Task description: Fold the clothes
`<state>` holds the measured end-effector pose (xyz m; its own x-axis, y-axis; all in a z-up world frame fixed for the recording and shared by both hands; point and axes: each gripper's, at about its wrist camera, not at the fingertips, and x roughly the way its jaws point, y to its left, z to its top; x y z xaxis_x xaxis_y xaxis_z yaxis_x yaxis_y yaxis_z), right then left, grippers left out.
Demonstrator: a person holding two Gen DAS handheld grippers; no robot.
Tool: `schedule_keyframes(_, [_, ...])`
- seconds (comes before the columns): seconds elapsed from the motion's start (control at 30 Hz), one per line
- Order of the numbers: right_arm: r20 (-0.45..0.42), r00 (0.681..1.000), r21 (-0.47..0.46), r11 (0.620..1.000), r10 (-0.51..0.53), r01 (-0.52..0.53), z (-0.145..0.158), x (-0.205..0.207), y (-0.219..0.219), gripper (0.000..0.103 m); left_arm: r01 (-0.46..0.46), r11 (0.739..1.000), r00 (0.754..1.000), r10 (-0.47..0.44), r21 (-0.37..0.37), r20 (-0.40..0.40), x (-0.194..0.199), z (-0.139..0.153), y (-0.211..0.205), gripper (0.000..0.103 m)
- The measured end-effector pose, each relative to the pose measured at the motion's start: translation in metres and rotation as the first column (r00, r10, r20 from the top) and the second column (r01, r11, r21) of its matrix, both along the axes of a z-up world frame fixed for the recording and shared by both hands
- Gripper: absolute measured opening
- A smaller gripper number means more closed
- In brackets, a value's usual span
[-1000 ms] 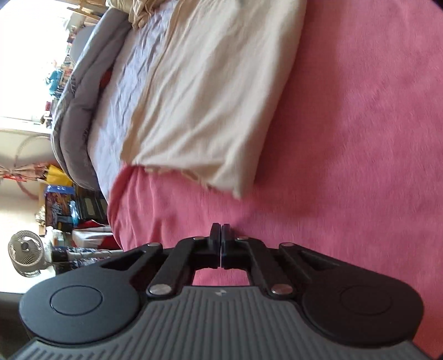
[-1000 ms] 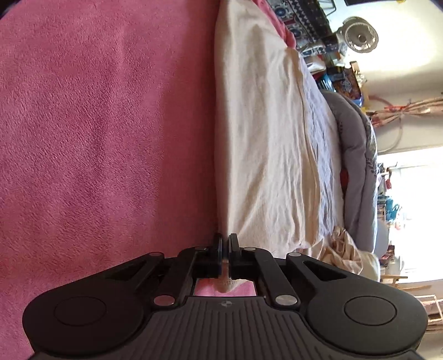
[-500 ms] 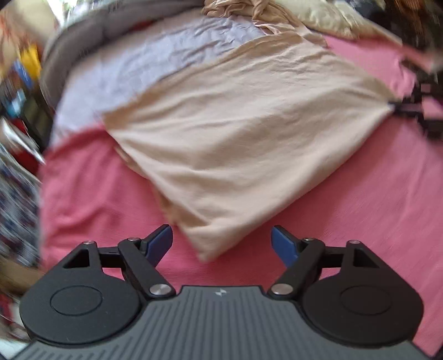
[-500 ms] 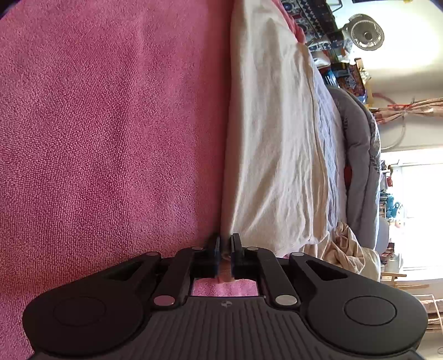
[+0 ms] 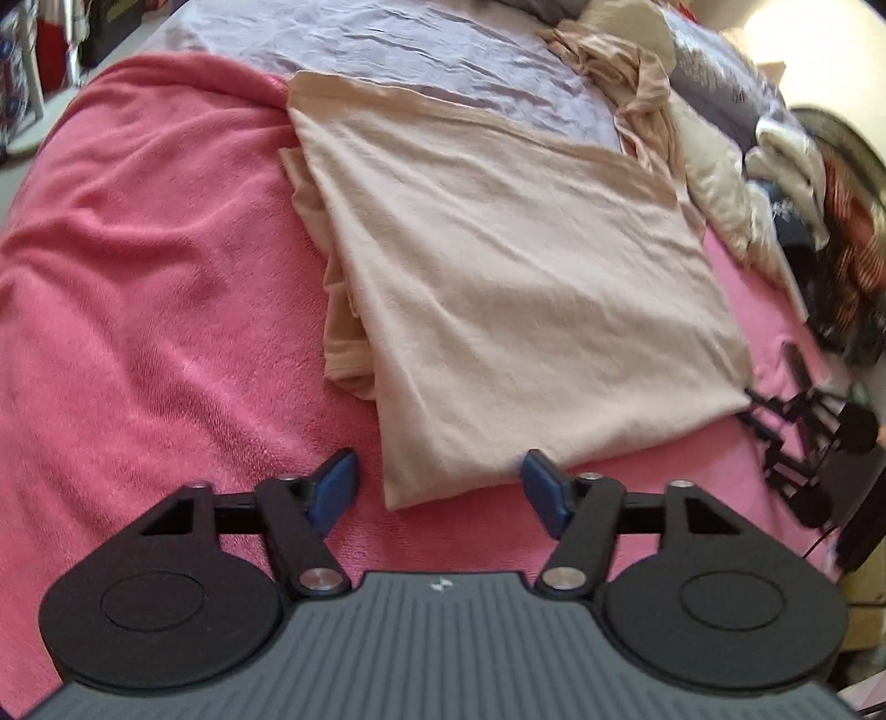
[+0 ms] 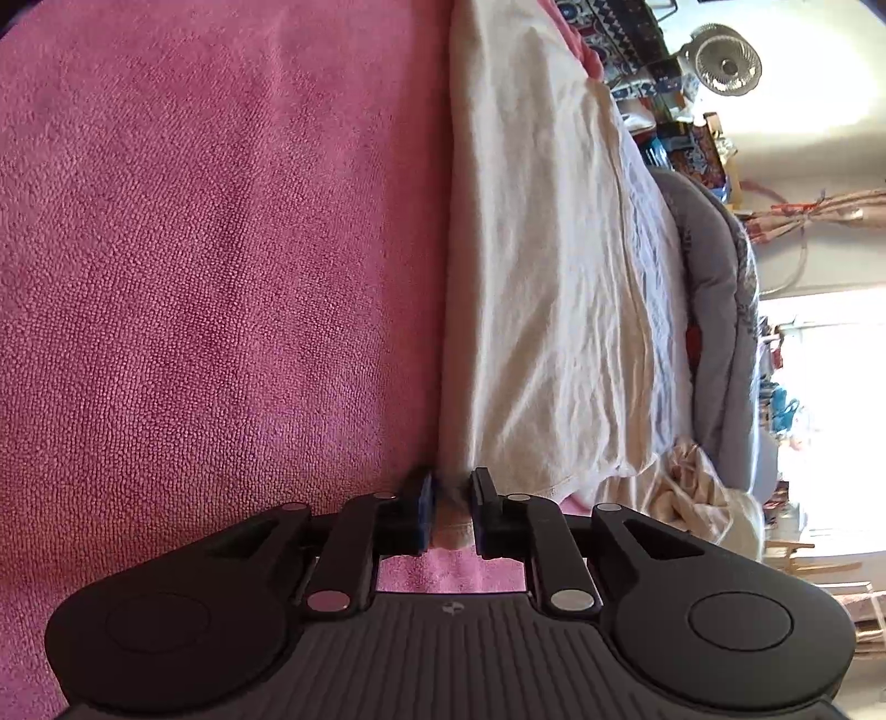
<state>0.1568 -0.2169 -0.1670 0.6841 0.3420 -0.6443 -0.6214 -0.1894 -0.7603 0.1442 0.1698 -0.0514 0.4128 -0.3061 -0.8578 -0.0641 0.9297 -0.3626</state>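
A beige garment (image 5: pixel 526 277) lies folded flat on a pink blanket (image 5: pixel 166 277). My left gripper (image 5: pixel 440 476) hovers over its near corner. The blue pads (image 5: pixel 338 476) stand well apart and are closing, the corner lies between them and neither pad touches it. In the right wrist view the same garment (image 6: pixel 542 277) stretches away. My right gripper (image 6: pixel 451 498) is at its opposite corner with the jaws opening. A fold of cloth still sits in the narrow gap, and the pads no longer pinch it. The right gripper (image 5: pixel 753 407) also shows at the garment's far right corner.
A lilac sheet (image 5: pixel 415 50) covers the bed beyond the pink blanket. Crumpled beige clothes (image 5: pixel 637 72) and a mixed pile of laundry (image 5: pixel 786 160) lie at the back right. A grey duvet (image 6: pixel 720 277) runs along the far side, with a fan (image 6: pixel 725 61) and clutter behind.
The left gripper rolled from sideways to upright and drew back over the garment's corner. Its jaws went from shut to wide, then narrowed a little. The right jaws parted slightly around the cloth.
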Motion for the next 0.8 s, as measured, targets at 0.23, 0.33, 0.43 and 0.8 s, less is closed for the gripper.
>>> schedule_keyframes(0.23, [-0.057, 0.998, 0.0, 0.999, -0.036, 0.036, 0.013, 0.031, 0.013, 0.013, 0.179, 0.981, 0.983, -0.176, 0.08, -0.047, 0.007, 0.002, -0.004, 0.017])
schedule_keyframes(0.33, [-0.098, 0.992, -0.004, 0.997, -0.074, 0.074, 0.02, 0.035, 0.012, 0.013, 0.228, 0.969, 0.972, -0.221, 0.091, -0.078, 0.007, 0.002, 0.001, 0.014])
schedule_keyframes(0.43, [-0.214, 0.961, 0.025, 0.982, -0.177, 0.187, 0.037, 0.048, 0.012, 0.014, 0.197, 0.977, 0.977, -0.189, 0.079, -0.101, 0.002, 0.006, 0.011, 0.014])
schedule_keyframes(0.8, [-0.77, 0.489, 0.13, 0.649, -0.411, 0.75, 0.092, 0.128, -0.019, 0.046, -0.033, 0.996, 0.999, 0.029, -0.086, -0.046, 0.012, 0.009, 0.029, 0.05])
